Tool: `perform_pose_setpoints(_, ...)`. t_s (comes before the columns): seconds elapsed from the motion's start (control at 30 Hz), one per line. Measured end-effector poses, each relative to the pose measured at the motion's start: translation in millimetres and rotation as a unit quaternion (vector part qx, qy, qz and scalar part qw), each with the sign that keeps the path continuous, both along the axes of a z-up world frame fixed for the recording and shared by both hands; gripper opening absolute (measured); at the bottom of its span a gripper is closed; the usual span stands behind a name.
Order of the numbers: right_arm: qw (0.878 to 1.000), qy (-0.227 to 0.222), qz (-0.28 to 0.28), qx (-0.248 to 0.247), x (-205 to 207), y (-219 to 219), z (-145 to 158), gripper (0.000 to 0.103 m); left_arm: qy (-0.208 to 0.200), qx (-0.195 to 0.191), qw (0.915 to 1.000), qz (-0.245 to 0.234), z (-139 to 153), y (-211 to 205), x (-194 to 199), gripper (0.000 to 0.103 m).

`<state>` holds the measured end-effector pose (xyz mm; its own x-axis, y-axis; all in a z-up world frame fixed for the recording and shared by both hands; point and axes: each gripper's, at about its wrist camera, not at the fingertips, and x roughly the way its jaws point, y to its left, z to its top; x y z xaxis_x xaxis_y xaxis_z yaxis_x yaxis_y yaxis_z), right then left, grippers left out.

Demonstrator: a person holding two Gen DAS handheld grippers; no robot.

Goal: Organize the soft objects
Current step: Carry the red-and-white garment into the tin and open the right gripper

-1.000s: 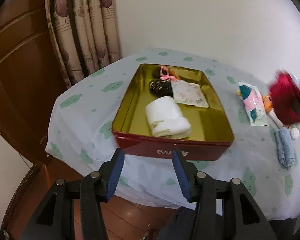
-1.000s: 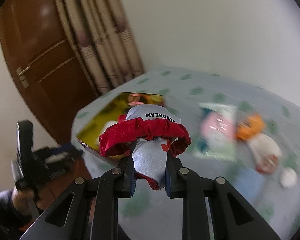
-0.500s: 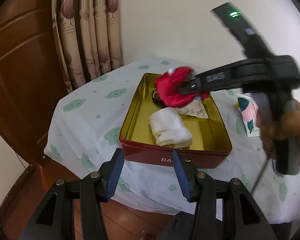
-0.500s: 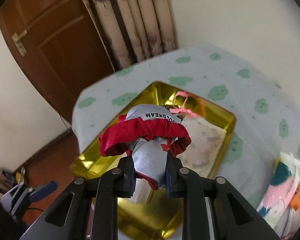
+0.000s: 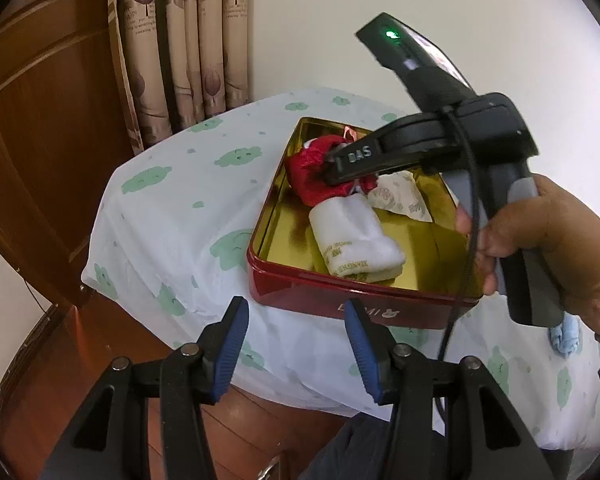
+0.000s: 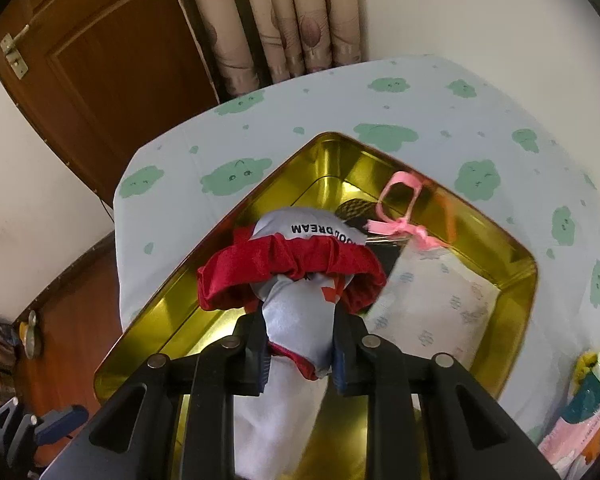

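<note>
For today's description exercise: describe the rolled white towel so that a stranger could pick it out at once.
Find the red tin with the gold inside on the cloud-print cloth. The white towel lies rolled in it, nearest the front wall. Unlike the red-and-silver pouch and the flat printed packet behind it, it is plain white and thick.

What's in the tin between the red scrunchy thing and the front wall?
In the left wrist view, a rolled white towel lies between the red and silver fabric bundle and the front wall of the red tin with its gold inside.

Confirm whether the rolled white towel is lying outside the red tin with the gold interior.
No: the rolled white towel lies inside the red tin with the gold interior, near its front wall.
</note>
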<state>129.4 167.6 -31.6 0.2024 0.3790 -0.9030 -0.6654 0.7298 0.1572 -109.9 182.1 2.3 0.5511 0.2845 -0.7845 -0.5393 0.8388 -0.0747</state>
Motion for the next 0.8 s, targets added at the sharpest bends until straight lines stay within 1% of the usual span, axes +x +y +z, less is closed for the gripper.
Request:
perform_pose_setpoints(0.2,1.0,-0.007,0.003,-0.014,1,8,-6,0.026,0.01,-0.015,0.9998,-0.003,-6,3,2,0.051)
perform_pose_setpoints(0.37,1.0,-0.005,0.0,-0.015,4,8,-7,0.03,0.011,-0.013,0.9998,-0.006,-5,1,3,0.051)
perform_pose_setpoints(0.43,1.0,-0.007,-0.002,-0.015,5,8,-7,0.036,0.013,-0.013,0.9998,-0.006,-5,1,3,0.051)
perform_pose_setpoints(0.5,1.0,-0.007,-0.006,-0.013,5,7,-6,0.046,0.013,-0.013,0.9998,-0.005,-5,1,3,0.051)
perform_pose_setpoints(0.53,1.0,-0.005,-0.009,-0.011,6,7,-6,0.049,0.013,-0.014,0.9998,-0.005,-5,1,3,0.051)
perform_pose_setpoints(0.6,1.0,-0.007,-0.015,-0.011,6,5,-5,0.059,0.013,-0.014,0.9998,-0.005,-5,2,3,0.051)
perform_pose_setpoints(0.67,1.0,-0.009,-0.019,-0.005,5,4,-1,0.066,0.015,-0.014,0.9998,-0.005,-6,2,3,0.051)
perform_pose_setpoints(0.73,1.0,-0.014,-0.02,-0.004,3,3,3,0.069,0.017,-0.015,0.9997,-0.006,-7,2,3,0.051)
perform_pose_setpoints(0.8,1.0,-0.02,-0.022,0.0,1,2,7,0.074,0.019,-0.015,0.9997,-0.006,-7,3,4,0.051)
